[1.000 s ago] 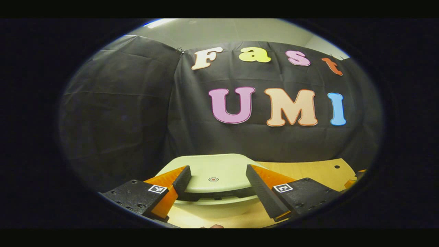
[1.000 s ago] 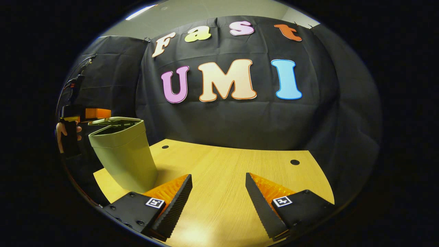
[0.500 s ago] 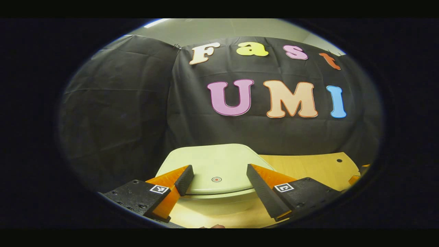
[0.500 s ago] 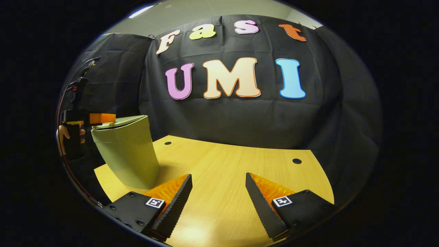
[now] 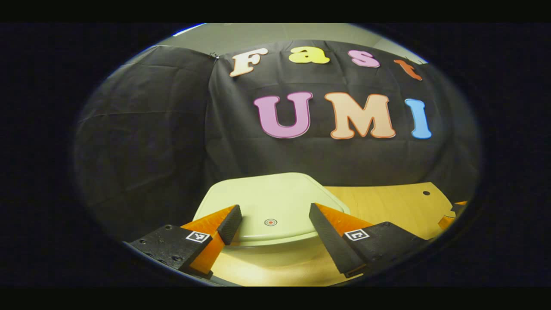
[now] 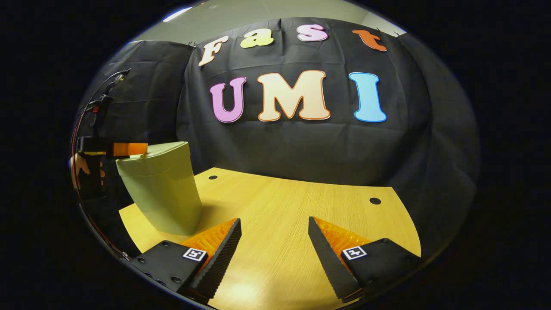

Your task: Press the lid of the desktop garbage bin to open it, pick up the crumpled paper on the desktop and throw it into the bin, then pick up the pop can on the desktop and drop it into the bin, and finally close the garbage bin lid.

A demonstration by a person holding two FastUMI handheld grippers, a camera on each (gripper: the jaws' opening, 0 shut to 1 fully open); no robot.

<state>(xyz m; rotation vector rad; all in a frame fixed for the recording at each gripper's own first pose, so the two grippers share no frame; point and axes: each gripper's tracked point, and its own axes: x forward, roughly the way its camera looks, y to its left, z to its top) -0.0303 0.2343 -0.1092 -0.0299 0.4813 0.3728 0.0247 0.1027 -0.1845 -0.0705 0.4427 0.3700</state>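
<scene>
The bin (image 6: pixel 161 189) stands at the left of the right gripper view, on the near-left part of the desk (image 6: pixel 284 215), pale green and narrowing toward its base. Its lid (image 5: pixel 269 206) lies flat and shut on the rim, with no gap showing along the edge. In the left gripper view the lid sits low in the middle of the frame, seen from just above, with a small round red mark (image 5: pixel 270 222) near its front edge.

The left hand-held gripper (image 5: pixel 275 224) has its fingers spread wide, one on either side of that mark, with nothing between them; its tips lie over the front of the lid, though whether they touch it cannot be told from this view. In the right gripper view the same hand-held gripper appears at the far left of the frame, its tip at the lid's near corner, with a hand (image 6: pixel 79 170) holding its grip below and a cable (image 6: pixel 92 107) rising from it.

The right hand-held gripper (image 6: pixel 274 241) is at the bottom of its own view, fingers spread apart and gripping nothing, above bare wood well to the right of the bin. Two small dark holes (image 6: pixel 375 200) mark the desk toward its far edge, where the black cloth wall (image 6: pixel 301 146) hangs behind.
</scene>
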